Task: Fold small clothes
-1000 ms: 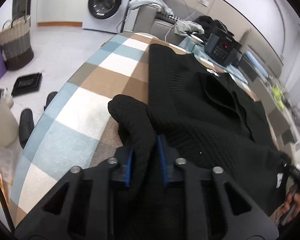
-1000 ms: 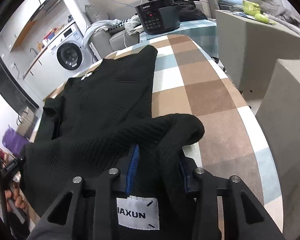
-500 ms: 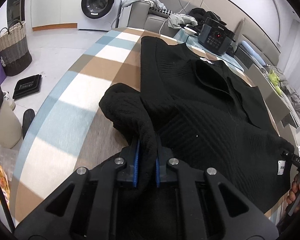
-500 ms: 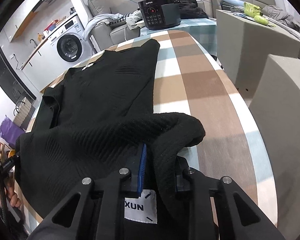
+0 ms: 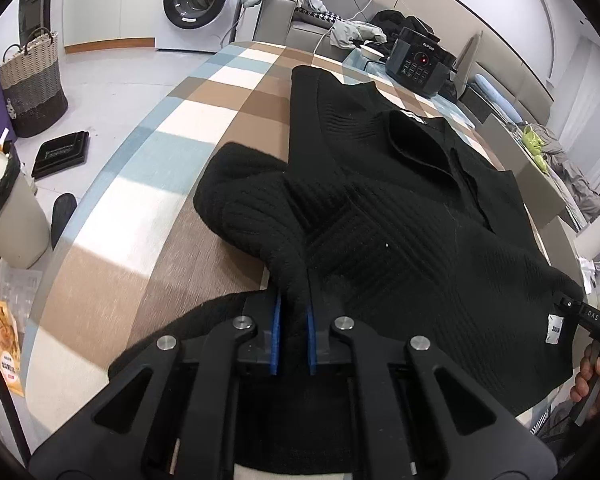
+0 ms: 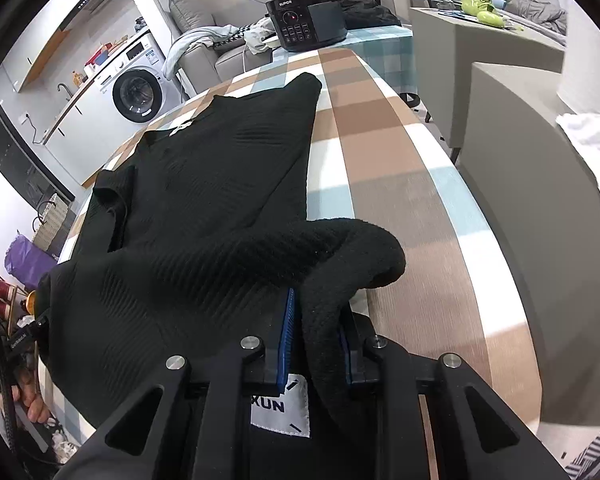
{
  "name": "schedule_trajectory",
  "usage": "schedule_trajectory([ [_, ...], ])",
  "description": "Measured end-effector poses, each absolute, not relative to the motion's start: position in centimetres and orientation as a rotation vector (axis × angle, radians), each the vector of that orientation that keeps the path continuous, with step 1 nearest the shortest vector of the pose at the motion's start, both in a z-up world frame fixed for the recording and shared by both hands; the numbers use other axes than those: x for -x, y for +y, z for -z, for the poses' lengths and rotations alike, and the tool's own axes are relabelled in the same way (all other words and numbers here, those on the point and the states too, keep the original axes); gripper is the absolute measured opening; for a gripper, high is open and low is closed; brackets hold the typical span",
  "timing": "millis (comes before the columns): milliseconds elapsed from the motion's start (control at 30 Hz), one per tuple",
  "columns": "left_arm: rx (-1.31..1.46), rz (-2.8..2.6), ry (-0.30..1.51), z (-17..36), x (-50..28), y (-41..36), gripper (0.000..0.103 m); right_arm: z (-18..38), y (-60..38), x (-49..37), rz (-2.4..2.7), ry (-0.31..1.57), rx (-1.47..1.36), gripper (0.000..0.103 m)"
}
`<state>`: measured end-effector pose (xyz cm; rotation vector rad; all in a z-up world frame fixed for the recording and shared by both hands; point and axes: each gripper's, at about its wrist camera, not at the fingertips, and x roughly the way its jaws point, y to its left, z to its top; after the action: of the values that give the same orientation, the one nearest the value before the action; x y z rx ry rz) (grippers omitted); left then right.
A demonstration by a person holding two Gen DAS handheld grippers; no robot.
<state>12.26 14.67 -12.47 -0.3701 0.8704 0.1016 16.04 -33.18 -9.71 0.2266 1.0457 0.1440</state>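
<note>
In the left wrist view, our left hand-held gripper (image 5: 293, 322) sat at lower centre, its blue pads pinching a bunched fold of the black knit sweater (image 5: 412, 216). The sweater spread from centre toward the right of the frame over the checked table (image 5: 172, 160), with a white tag (image 5: 556, 329) at its lower right edge. A washing machine (image 5: 200, 0) stood at the top, a black cooker (image 5: 420, 62) upper right. In the right wrist view, our right hand-held gripper (image 6: 318, 346) at lower centre was clamped on another thick fold of the sweater (image 6: 204, 208), which filled the left and centre of the frame on the table (image 6: 404, 168); a white label (image 6: 281, 410) hung below the pads.
</note>
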Motion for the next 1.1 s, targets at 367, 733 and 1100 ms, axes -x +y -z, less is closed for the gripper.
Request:
schedule_trajectory([
  [367,0.367,-0.249,0.788,8.3,-9.6,17.2,0.055,6.2,-33.8,-15.0,-0.127,0.89,-0.304,0.051],
  [733,0.383,-0.116,0.741,4.2,-14.6,13.8,0.056,4.0,-34.3,-13.3,-0.113,0.804,-0.319,0.063],
  [1100,0.441,0.023,0.895,8.5,-27.4,7.0,0.056,4.0,-38.0,-13.4,-0.005,0.792,-0.351,0.072],
])
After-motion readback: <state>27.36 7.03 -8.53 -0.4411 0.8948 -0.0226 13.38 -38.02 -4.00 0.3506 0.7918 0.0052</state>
